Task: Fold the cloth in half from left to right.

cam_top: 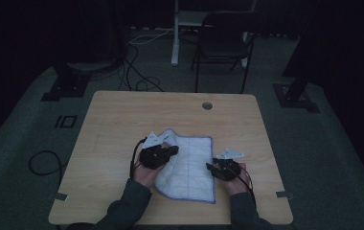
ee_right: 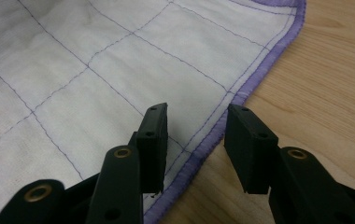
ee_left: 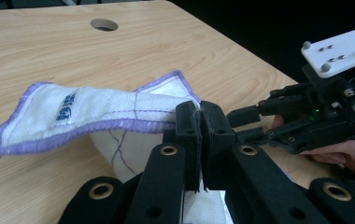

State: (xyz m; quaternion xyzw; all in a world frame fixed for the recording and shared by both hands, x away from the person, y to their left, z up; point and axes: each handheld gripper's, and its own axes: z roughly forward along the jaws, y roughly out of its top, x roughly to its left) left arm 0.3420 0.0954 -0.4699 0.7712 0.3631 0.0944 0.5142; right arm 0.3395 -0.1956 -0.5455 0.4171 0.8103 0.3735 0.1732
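Observation:
A white cloth [cam_top: 192, 165] with thin purple grid lines and a purple hem lies on the wooden table [cam_top: 118, 115]. My left gripper [cam_top: 172, 150] is at the cloth's left side, shut on its hem. In the left gripper view the jaws [ee_left: 200, 114] pinch the hem, and the lifted flap of cloth [ee_left: 73, 112] with blue print is folded over. My right gripper [cam_top: 210, 167] sits at the cloth's right edge. In the right gripper view it [ee_right: 196, 119] stands open just above the cloth's [ee_right: 96, 70] purple hem, one jaw over cloth, the other over bare wood.
A round cable hole [cam_top: 207, 105] sits near the table's far edge. Beyond the table stand a dark chair [cam_top: 223, 40] and a white post, with cables [cam_top: 137, 72] across the floor. Bare wood [cam_top: 122, 124] spreads around the cloth.

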